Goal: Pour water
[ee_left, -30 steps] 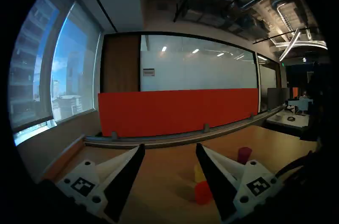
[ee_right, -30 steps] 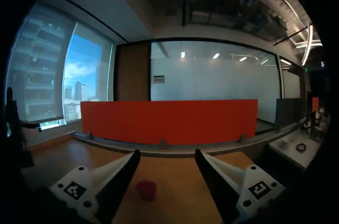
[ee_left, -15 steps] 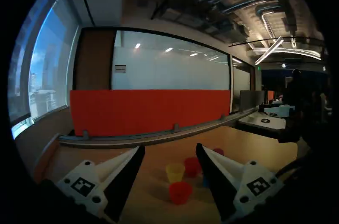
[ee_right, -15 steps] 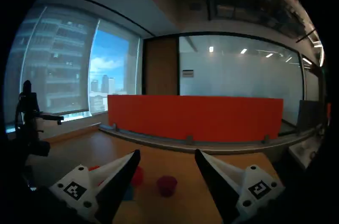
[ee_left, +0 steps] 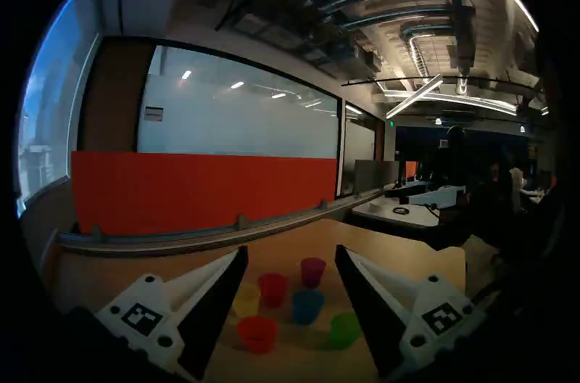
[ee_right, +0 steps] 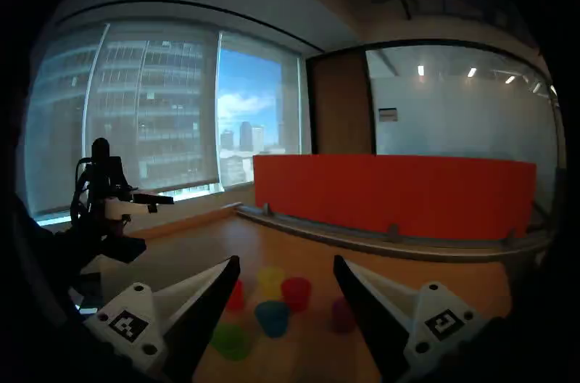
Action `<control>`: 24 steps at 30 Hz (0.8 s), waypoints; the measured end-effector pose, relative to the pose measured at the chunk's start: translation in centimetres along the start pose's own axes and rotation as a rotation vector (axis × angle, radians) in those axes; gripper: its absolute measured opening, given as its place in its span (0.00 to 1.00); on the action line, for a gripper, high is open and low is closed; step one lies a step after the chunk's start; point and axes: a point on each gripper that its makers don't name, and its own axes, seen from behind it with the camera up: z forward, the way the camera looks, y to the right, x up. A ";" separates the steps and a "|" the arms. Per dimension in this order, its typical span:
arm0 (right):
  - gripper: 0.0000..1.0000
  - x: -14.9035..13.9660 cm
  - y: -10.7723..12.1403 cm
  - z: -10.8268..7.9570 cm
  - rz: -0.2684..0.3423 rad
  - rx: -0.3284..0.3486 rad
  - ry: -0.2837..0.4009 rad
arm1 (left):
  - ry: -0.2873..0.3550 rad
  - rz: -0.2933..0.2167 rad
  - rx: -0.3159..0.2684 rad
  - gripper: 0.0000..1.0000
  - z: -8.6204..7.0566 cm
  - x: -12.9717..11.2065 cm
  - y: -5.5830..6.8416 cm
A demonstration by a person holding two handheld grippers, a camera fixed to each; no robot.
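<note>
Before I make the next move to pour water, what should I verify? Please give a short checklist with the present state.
1. Left gripper open and empty: ok.
2. Right gripper open and empty: ok.
3. Blue cup upright on the table: ok.
4. Green cup upright: ok.
5. Which cup holds water: cannot tell.
6. A cup gripped for pouring: not ok, none is held.
</note>
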 end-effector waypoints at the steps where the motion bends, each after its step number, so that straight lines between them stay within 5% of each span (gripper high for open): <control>1: 1.00 0.2 -0.1 0.0 0.004 0.005 0.003 | -0.004 -0.001 -0.009 0.89 0.1 -0.1 0.2; 17: 1.00 -2.0 -0.2 -0.8 -0.049 0.043 -0.111 | -0.154 0.066 -0.171 0.89 0.2 -4.3 3.3; 24: 1.00 -3.2 0.0 -0.9 -0.051 0.056 -0.157 | -0.201 0.086 -0.187 0.89 0.4 -6.0 3.6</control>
